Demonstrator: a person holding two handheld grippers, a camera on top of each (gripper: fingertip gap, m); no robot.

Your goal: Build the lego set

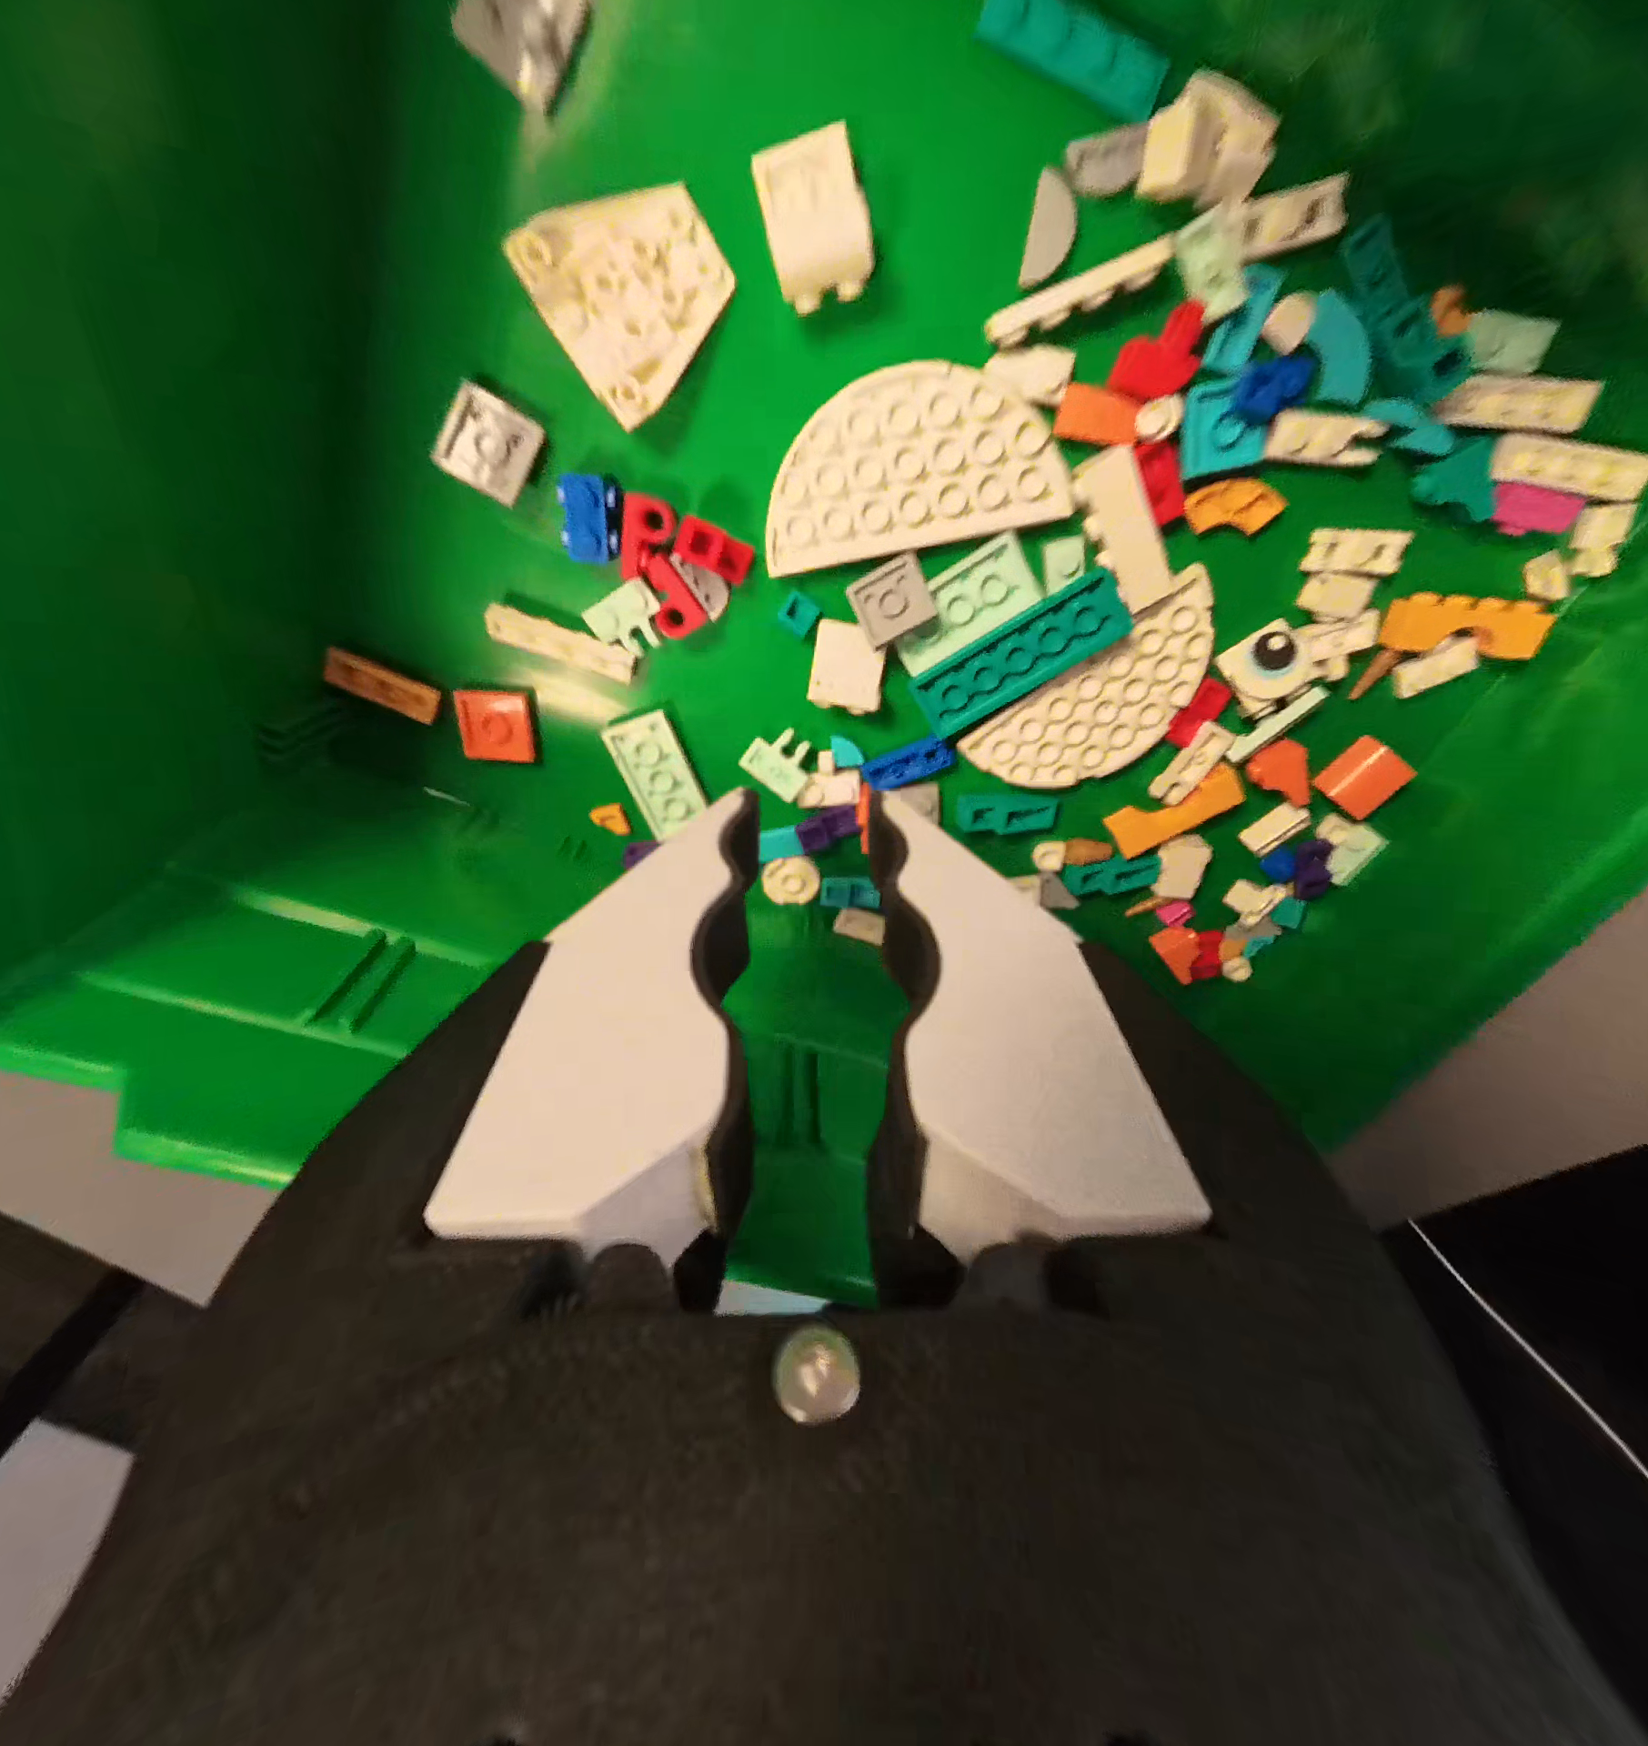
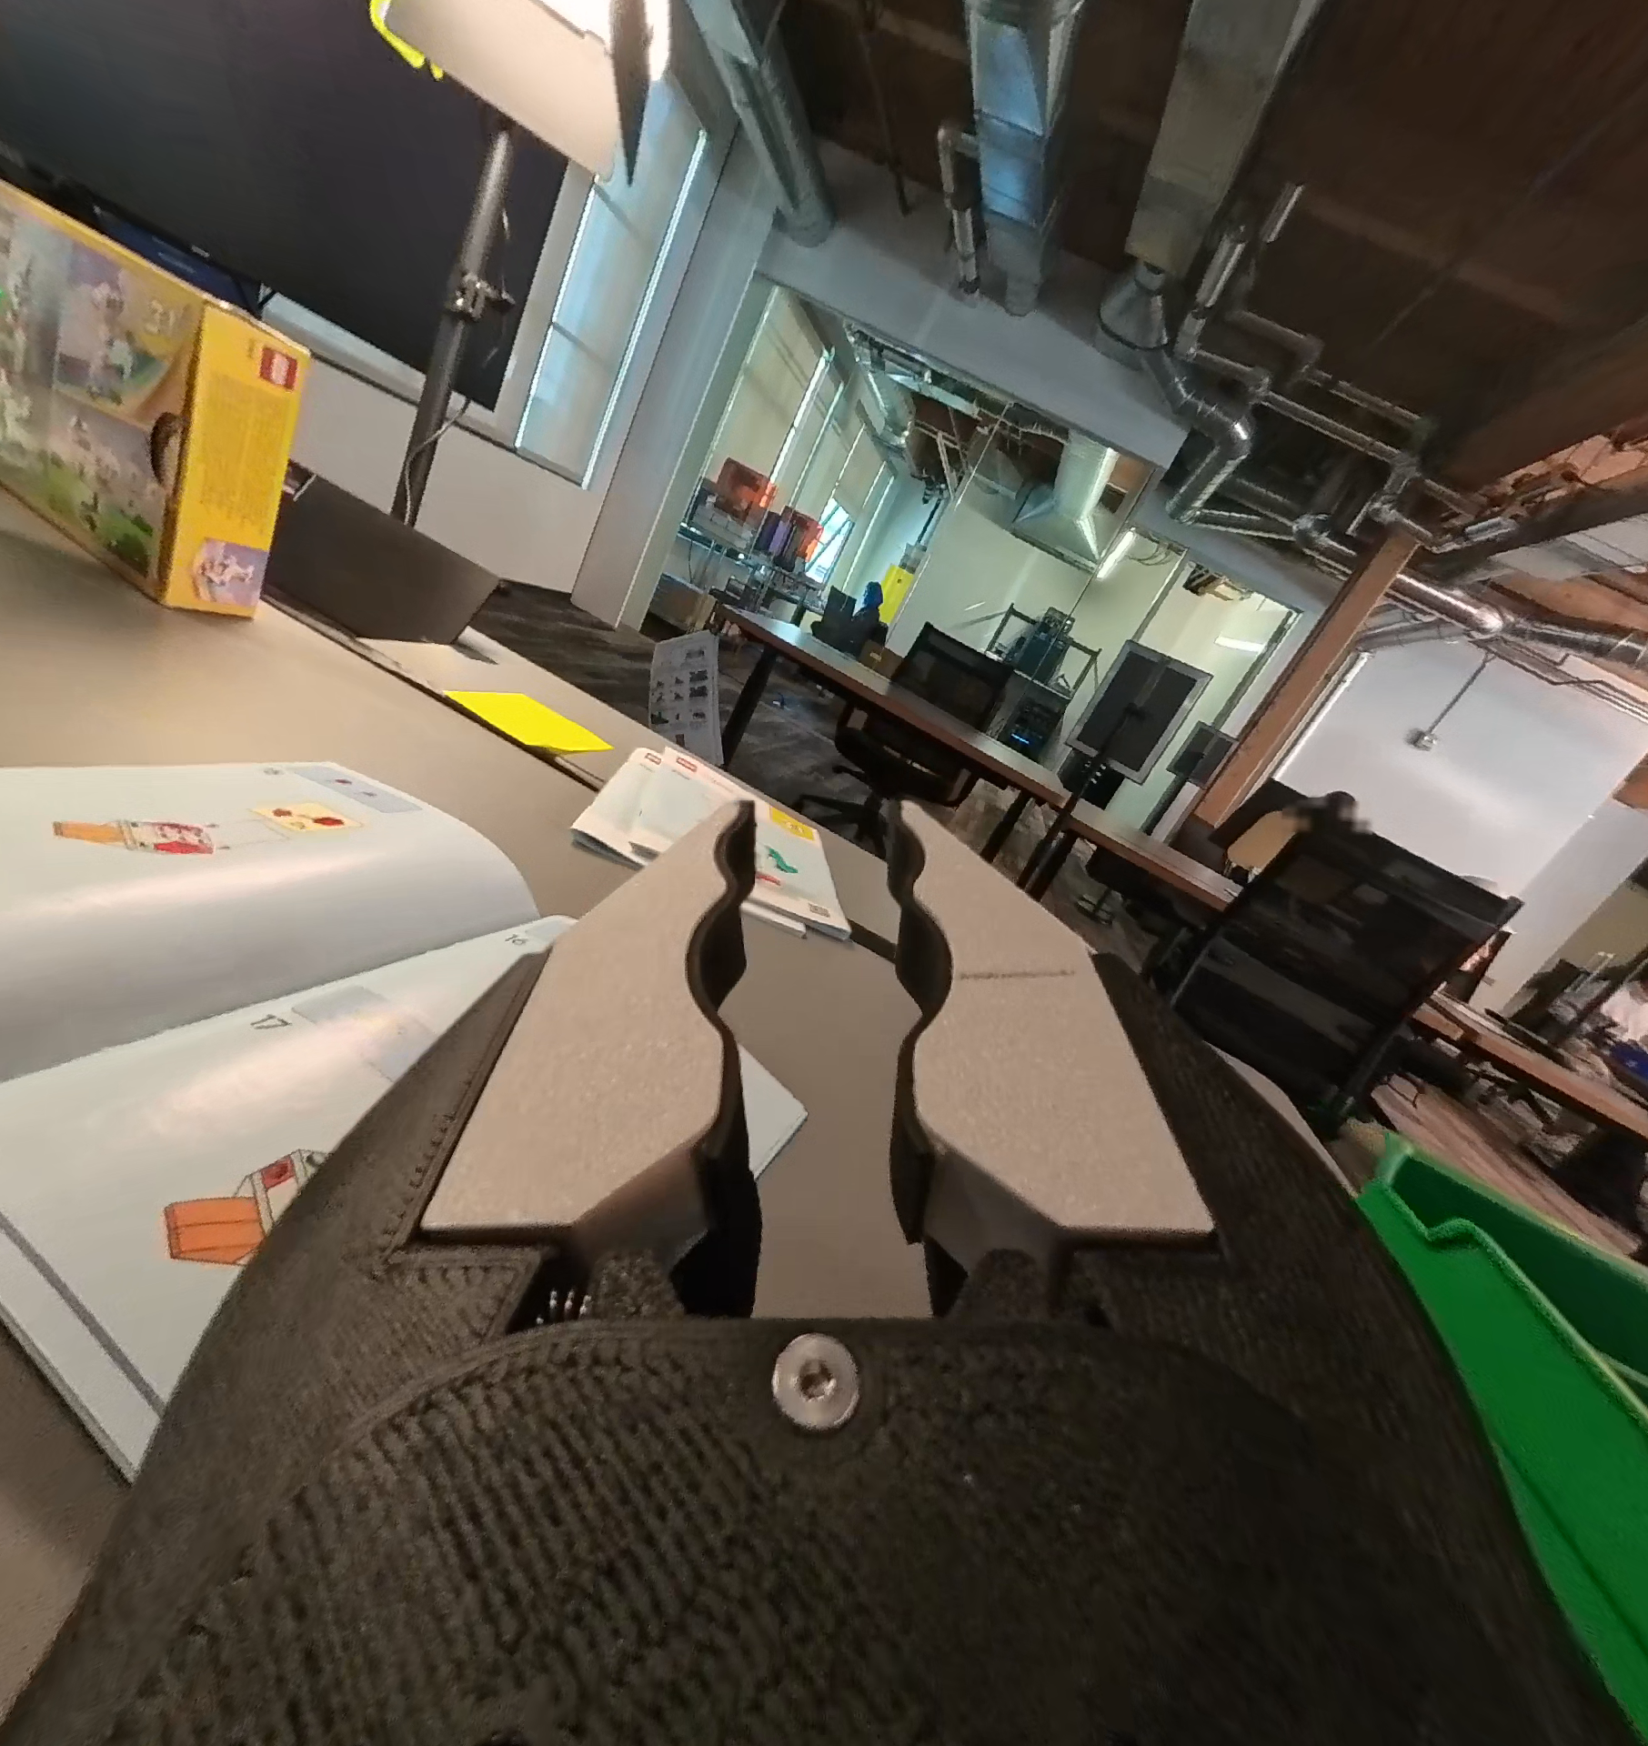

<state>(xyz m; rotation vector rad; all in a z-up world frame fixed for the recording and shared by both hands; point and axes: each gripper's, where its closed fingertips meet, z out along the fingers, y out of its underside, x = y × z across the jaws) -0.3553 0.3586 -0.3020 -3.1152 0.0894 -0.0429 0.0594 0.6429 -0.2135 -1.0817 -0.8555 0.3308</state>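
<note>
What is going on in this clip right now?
A person holds two handheld grippers for a Lego build. The left gripper, open and empty, points into a green bin of loose Lego pieces, over small bricks at its near edge. The right gripper, also open and empty, is over the table beside the open instruction booklet. Nothing appears assembled yet.

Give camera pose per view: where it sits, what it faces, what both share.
Left wrist view: on the left hand-held gripper, angled down into the green bin of loose lego pieces; both its fingers show, open, empty.
Right wrist view: on the right hand-held gripper, low over the table, facing across the open booklet and lego box into the room; fingers open, empty.
Shared: the green bin, its rim at the right view's lower right.
</note>
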